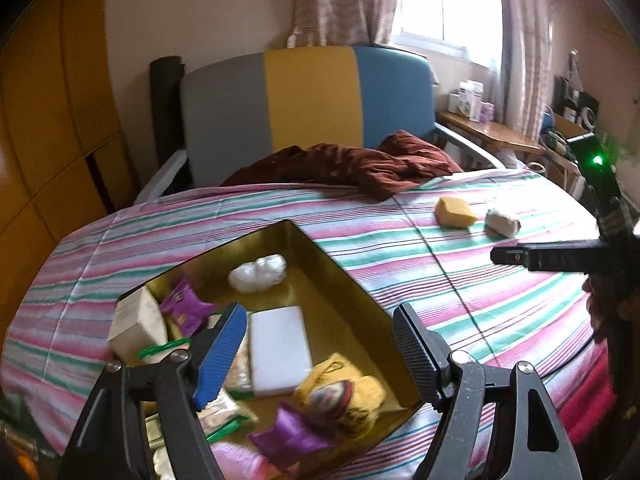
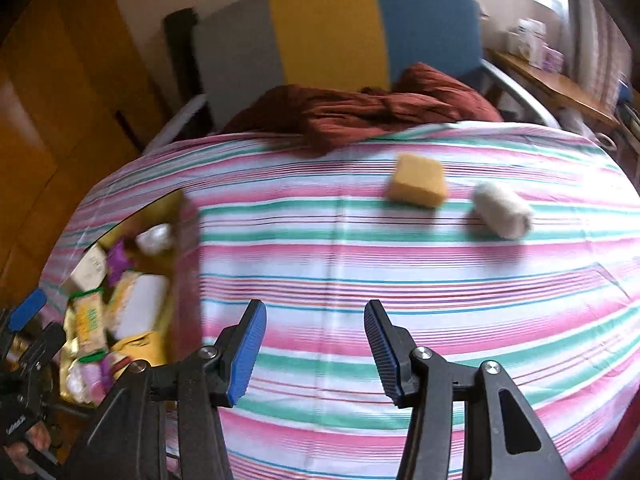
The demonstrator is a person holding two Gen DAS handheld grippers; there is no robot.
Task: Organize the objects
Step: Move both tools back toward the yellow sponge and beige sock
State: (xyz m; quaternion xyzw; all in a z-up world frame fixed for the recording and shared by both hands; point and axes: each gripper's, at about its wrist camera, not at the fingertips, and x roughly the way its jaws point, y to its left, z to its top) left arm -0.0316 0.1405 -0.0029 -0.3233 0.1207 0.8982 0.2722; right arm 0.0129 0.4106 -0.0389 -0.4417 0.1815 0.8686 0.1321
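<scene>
Two loose things are being left on the striped bed [image 2: 400,264]: one yellow sponge [image 2: 416,184] and, just beside it, one grey roll [image 2: 502,210]. One gold box [image 1: 344,280] is being crowded with packets. Nothing is being held by the half-open left hand-held gripper [image 1: 320,356] or the narrower right hand-held gripper [image 2: 316,350].

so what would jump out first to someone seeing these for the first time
Probably the pink, green and white striped bedspread filling both views, with the gold box of mixed items at its left. Next, the yellow sponge and the grey roll lying loose side by side farther up the bed, before a crumpled dark red cloth.
</scene>
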